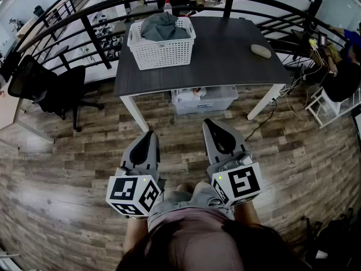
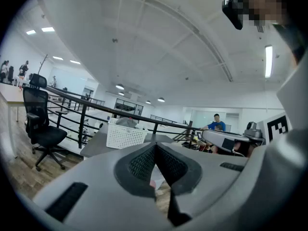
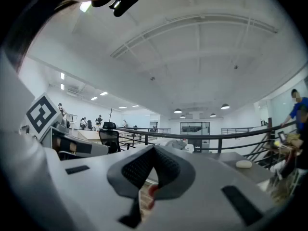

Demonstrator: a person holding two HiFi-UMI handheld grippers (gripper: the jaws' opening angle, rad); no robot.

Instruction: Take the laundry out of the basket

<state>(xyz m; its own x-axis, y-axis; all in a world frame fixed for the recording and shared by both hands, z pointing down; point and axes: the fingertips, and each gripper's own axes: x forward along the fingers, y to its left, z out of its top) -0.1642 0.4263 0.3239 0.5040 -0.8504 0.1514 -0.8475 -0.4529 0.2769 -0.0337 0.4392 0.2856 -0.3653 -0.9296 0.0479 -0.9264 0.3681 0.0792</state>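
Head view puts both tools low in the middle of the frame, side by side in front of the person's body, marker cubes nearest the camera and noses aimed up the frame. The left hand-held gripper dips slightly and the right hand-held gripper sits level. Each gripper view shows its jaw tips meeting with nothing between them, so both are closed and empty. The laundry, a grey heap, lies in the white basket, which stands on the dark worktop in the upper centre, toward its left end and well apart from both grippers. Bare wooden floor fills the stretch between the grippers and the worktop's near edge. A clear storage box sits under the worktop. An office chair stands at the left, and a black railing curves behind. A small pale object lies near the worktop's right end.
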